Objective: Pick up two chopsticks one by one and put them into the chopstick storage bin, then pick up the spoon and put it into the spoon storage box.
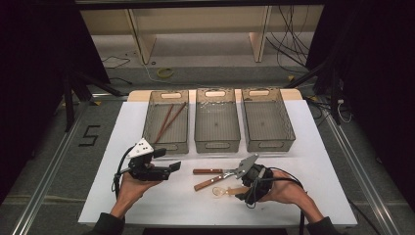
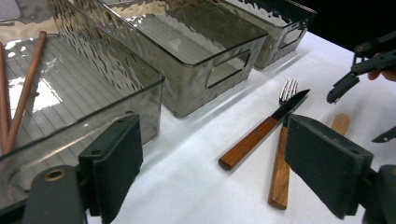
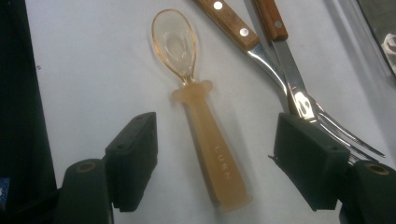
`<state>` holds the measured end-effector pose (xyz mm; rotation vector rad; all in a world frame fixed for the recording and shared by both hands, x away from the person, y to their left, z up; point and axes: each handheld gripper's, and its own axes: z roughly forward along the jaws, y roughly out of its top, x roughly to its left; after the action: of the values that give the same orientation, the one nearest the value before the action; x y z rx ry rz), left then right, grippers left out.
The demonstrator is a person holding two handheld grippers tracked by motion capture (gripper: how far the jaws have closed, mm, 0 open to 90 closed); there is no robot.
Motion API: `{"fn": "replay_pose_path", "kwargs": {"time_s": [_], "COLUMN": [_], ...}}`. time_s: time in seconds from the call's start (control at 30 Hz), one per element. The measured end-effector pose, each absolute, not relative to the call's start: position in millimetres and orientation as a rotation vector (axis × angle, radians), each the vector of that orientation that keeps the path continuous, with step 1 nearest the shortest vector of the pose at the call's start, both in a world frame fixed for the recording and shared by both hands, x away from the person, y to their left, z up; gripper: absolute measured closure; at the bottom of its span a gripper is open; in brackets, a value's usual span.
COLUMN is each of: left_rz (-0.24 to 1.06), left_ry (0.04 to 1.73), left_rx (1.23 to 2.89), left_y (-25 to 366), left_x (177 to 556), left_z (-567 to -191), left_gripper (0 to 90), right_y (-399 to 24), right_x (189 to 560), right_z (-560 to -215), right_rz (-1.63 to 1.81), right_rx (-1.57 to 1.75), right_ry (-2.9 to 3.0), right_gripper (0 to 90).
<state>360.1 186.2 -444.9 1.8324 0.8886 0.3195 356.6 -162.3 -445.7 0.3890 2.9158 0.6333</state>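
High view: right gripper (image 1: 234,183) over the amber spoon (image 1: 221,191) on the white table (image 1: 303,161); left gripper (image 1: 169,169) well apart.
Left gripper view: jaws wide, holding nothing; knife (image 2: 261,131), fork (image 2: 281,154) ahead.
Right gripper view: jaws wide, straddling the spoon's (image 3: 205,121) handle, pads untouching.

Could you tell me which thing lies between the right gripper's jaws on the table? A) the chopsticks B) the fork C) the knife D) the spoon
D: in the right gripper view the spoon lies between the open jaws of the right gripper, untouched.
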Motion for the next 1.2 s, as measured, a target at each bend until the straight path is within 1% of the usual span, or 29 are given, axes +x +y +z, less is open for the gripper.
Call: {"fn": "replay_pose_path", "kwargs": {"time_s": [0.2, 0.63, 1.07, 1.2], "left_rz": [0.334, 0.318, 0.32, 0.323], "left_ry": [0.869, 0.847, 0.841, 0.846], "left_rx": [1.868, 1.869, 1.89, 1.883], "left_y": [180.9, 180.3, 179.9, 180.5], "left_x": [352.5, 340.7, 335.9, 335.5], "left_z": [-449.2, -454.5, -460.6, -460.9], "left_gripper": [18.7, 18.1, 17.9, 17.9], "right_y": [-160.2, -156.1, -153.6, -152.1], "right_x": [359.9, 364.8, 370.0, 370.5], "right_z": [-449.2, -454.2, -461.8, -463.2], "right_rz": [0.605, 0.562, 0.495, 0.473], "right_rx": [0.395, 0.381, 0.366, 0.362], "right_ry": [2.936, 2.961, 2.994, 3.016], "right_gripper": [33.1, 38.3, 50.5, 55.7]}}
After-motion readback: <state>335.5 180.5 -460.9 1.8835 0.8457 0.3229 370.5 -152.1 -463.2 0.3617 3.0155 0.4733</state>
